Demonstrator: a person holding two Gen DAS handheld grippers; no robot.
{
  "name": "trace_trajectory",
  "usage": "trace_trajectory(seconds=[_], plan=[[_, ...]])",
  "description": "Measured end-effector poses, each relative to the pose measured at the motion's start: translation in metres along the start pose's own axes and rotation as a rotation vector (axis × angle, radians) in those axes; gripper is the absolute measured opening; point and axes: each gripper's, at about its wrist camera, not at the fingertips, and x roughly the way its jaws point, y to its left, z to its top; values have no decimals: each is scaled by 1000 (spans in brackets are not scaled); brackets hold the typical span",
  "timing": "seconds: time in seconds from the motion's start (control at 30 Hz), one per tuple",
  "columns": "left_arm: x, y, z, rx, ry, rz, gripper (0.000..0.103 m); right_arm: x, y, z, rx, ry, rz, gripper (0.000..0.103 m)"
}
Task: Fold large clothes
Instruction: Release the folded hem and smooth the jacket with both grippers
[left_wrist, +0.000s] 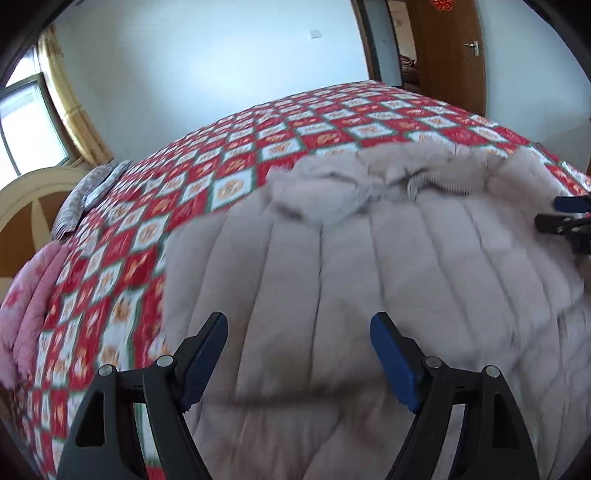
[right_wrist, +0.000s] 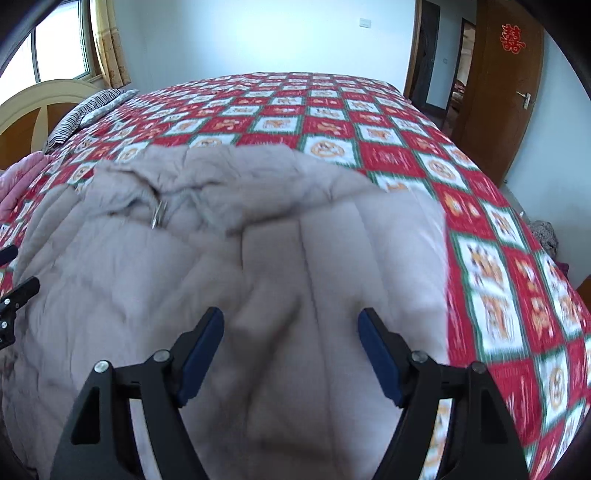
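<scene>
While beige padded coat (left_wrist: 369, 266) lies beneath, left tongs (left_wrist: 299, 328), right tongs (right_wrist: 290, 323) gape wide, empty.

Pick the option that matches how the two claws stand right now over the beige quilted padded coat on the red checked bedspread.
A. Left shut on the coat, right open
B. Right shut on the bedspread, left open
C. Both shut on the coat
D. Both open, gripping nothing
D: the left claw and the right claw each show blue pads spread wide apart above the beige quilted padded coat, with no fabric pinched between them.

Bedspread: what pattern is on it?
Red and white checks on the bedspread, clearest in the right wrist view.
</scene>
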Motion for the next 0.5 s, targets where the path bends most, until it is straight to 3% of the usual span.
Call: trace_trajectory(seconds=[0.17, 0.5], plan=[[-38, 14, -57, -70, -3, 0, 80, -29, -2, -48, 9, -6, -32, 83], [-78, 16, -140, -88, 21, 40, 80, -72, -10, -122, 50, -14, -68, 83]])
